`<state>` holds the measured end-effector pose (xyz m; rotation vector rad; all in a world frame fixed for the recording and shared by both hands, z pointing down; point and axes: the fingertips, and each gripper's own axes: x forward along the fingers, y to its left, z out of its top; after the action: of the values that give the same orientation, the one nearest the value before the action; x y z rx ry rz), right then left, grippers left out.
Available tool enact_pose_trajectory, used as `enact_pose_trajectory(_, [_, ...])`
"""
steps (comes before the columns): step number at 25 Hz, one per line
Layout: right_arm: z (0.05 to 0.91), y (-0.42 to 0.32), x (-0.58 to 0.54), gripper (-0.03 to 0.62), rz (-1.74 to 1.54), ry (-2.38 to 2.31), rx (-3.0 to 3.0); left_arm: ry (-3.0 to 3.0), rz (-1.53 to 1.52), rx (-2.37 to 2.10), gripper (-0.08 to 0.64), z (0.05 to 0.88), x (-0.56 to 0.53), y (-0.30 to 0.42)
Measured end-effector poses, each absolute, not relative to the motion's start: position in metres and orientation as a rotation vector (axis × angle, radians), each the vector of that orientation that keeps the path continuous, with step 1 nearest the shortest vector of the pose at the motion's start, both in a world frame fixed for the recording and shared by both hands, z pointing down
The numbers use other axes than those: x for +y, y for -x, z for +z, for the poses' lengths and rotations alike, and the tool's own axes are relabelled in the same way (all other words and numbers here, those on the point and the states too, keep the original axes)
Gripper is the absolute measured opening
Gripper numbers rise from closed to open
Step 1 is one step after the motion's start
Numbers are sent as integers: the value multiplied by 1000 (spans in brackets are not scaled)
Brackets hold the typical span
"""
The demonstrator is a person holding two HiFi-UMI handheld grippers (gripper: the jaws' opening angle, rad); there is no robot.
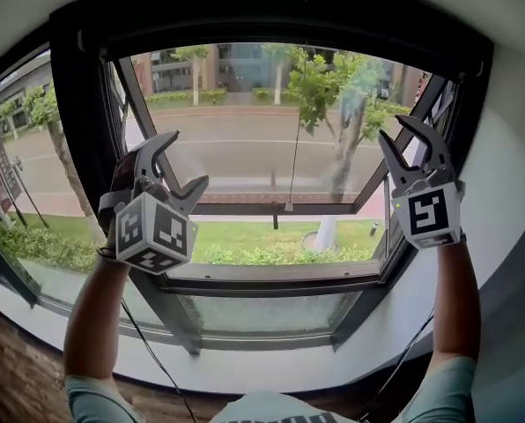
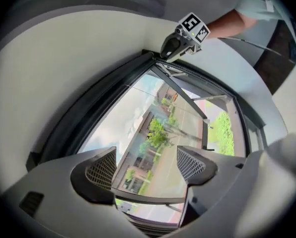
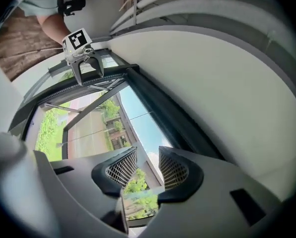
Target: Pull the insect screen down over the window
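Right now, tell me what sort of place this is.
Indoors, likely a room in a building beside a street. A black-framed window set in a white wall looks out on a road with trees and buildings across it; wood flooring shows below.

**Street, Greenery and Room Edges**

A wide grey road (image 1: 245, 144) runs across the view, with buildings (image 1: 232, 64) on its far side. One leafy tree (image 1: 329, 86) stands at the right and another tree (image 1: 47, 113) at the left. Green lawn (image 1: 271, 236) lies nearer, beside low bushes (image 1: 42, 249). A white wall (image 1: 513, 174) curves round at the right. A thin black cable (image 1: 152, 355) hangs near the brown floor (image 1: 16, 382).
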<state>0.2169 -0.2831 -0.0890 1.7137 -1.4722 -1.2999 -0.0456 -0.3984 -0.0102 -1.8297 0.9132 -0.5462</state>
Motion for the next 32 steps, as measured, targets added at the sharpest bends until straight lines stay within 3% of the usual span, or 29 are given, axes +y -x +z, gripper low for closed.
enact_pose_trajectory(9, [-198, -266, -307, 138, -1365, -1734, -1195, 1547, -659, 1105, 388, -142, -441, 59])
enact_pose_trajectory(32, [-196, -302, -378, 138, -1201, -1516, -877, 1352, -887, 1132, 413, -160, -522, 61])
